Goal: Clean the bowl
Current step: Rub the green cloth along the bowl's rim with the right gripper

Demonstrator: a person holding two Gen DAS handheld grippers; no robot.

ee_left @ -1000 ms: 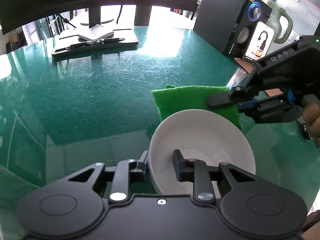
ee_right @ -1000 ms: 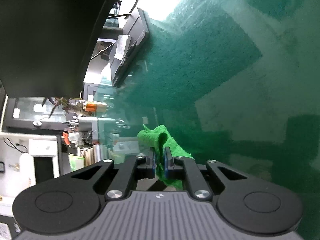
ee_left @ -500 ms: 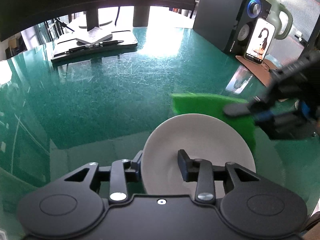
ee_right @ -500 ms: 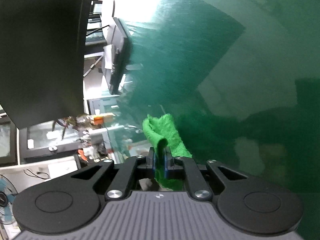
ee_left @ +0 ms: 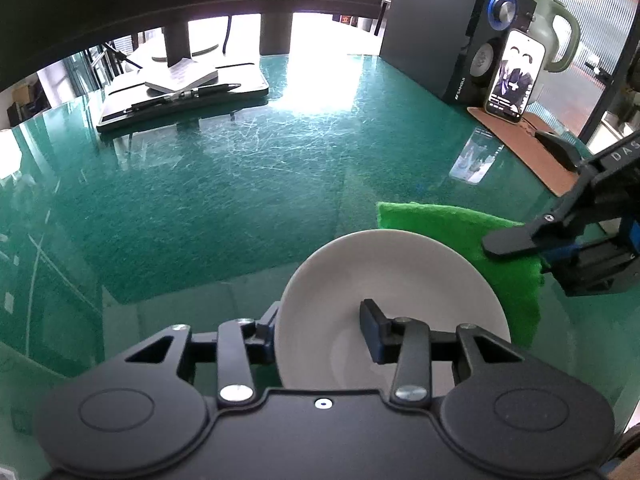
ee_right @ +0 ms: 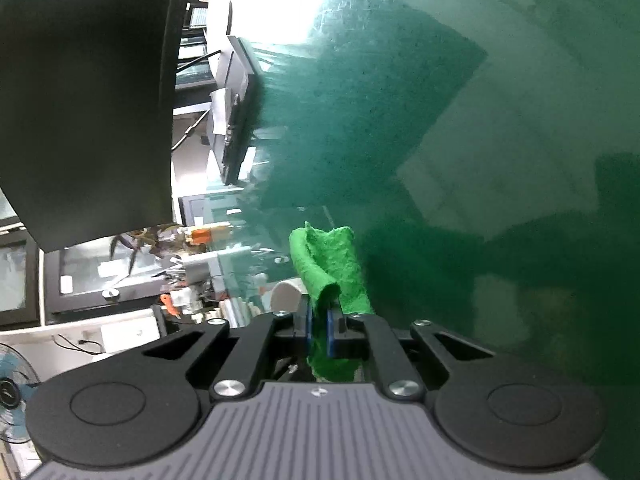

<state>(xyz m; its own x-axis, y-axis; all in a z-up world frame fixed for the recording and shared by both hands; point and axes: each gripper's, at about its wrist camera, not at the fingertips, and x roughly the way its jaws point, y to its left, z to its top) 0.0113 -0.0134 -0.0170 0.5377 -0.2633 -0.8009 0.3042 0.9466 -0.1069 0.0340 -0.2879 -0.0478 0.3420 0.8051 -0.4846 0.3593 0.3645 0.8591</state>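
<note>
A white bowl (ee_left: 396,280) is held tilted above the green table. My left gripper (ee_left: 320,332) is shut on its rim, one finger inside and one outside. My right gripper (ee_right: 318,326) is shut on a green cloth (ee_right: 332,264), which hangs folded from the jaws. In the left wrist view the cloth (ee_left: 452,224) spreads behind the bowl's far right rim, and the right gripper (ee_left: 508,242) comes in from the right, beside the bowl. A sliver of the bowl (ee_right: 286,298) shows left of the cloth in the right wrist view.
The glossy green tabletop (ee_left: 220,184) stretches ahead. A black tray with a notebook and pens (ee_left: 180,92) lies at the far left. A black speaker (ee_left: 452,32), a phone (ee_left: 514,76), a kettle (ee_left: 556,36) and a brown mat (ee_left: 536,152) stand at the far right.
The right gripper and cloth have shifted from over the bowl's far rim to its right side. The bowl stays in the left gripper, drawn slightly closer.
</note>
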